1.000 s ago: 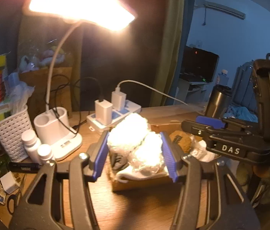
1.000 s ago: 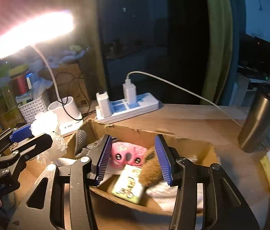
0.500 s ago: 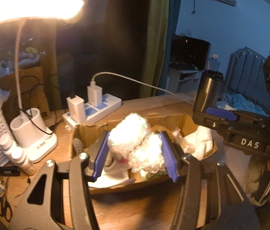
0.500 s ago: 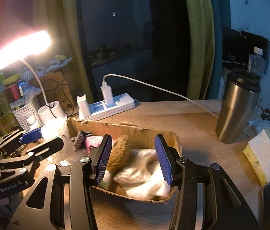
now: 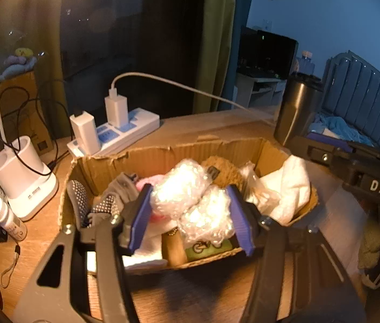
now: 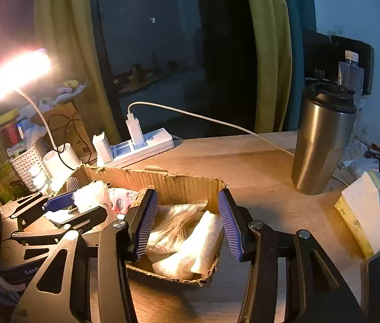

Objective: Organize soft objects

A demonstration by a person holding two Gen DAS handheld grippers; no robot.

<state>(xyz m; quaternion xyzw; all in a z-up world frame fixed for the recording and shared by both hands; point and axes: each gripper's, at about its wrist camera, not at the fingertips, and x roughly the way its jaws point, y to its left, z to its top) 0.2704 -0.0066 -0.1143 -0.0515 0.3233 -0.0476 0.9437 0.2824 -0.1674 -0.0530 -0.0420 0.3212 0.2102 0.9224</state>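
The left gripper (image 5: 192, 215) held crinkly bubble wrap (image 5: 190, 202) over the cardboard box (image 5: 146, 158), its jaws just loosening. The right gripper (image 6: 187, 223) hung open and empty. A power strip (image 6: 141, 148) and steel cup (image 6: 321, 140) stood nearby.

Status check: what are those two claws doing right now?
Left gripper clamped on bubble wrap, over cardboard box. Right gripper open, empty, over the box's end. Nothing blocking.

left gripper (image 5: 191, 216): blue pads flanking a bubble wrap wad (image 5: 190, 202), jaws just opening, above the cardboard box (image 5: 146, 158); inside: gloves (image 5: 103, 202), white cloth (image 5: 286, 188).
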